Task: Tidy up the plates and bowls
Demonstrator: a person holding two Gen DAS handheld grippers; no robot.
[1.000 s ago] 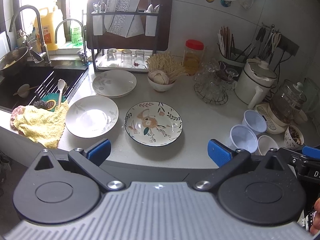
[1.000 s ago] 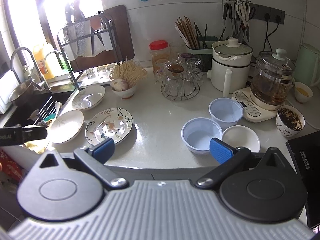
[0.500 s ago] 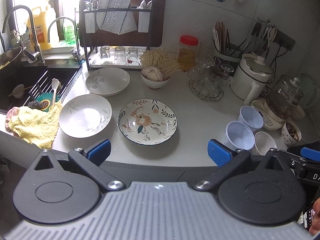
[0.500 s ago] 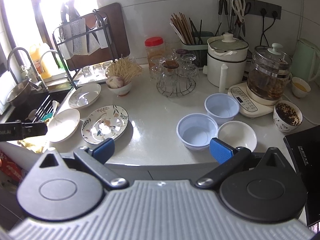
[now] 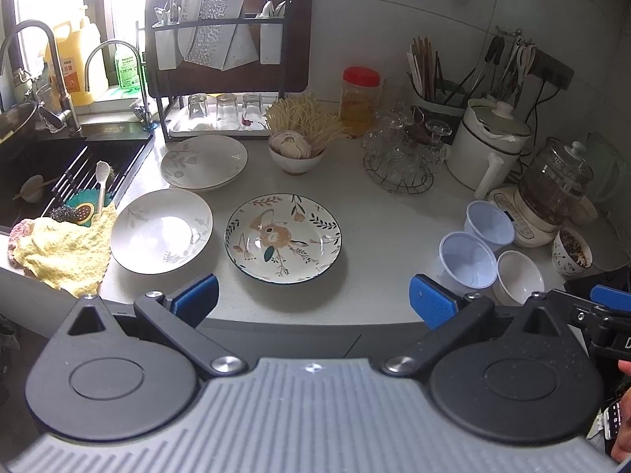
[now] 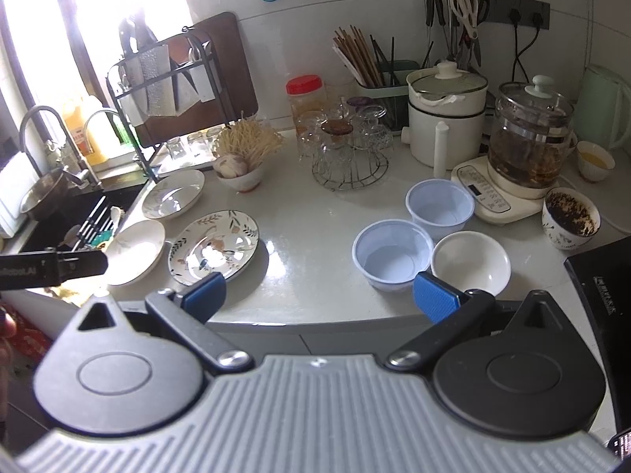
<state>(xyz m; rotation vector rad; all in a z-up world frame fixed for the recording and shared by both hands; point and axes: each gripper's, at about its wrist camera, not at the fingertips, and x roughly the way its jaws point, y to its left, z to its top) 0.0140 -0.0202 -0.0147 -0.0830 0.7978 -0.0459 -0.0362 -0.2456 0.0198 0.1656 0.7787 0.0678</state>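
Both tongs are held spread wide and empty, short of the counter edge: the left gripper (image 5: 313, 299) before the floral plate (image 5: 283, 237), the right gripper (image 6: 319, 295) before a pale-blue plastic bowl (image 6: 392, 254). Nothing is stacked yet. The glossy plate's low rim could be lost if pinched shallowly, and the touching white bowl (image 6: 470, 262) could be knocked.

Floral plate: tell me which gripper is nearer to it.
Left. The left gripper hangs open just short of the floral plate; the right gripper sits off toward the blue bowls, plate at its left finger.
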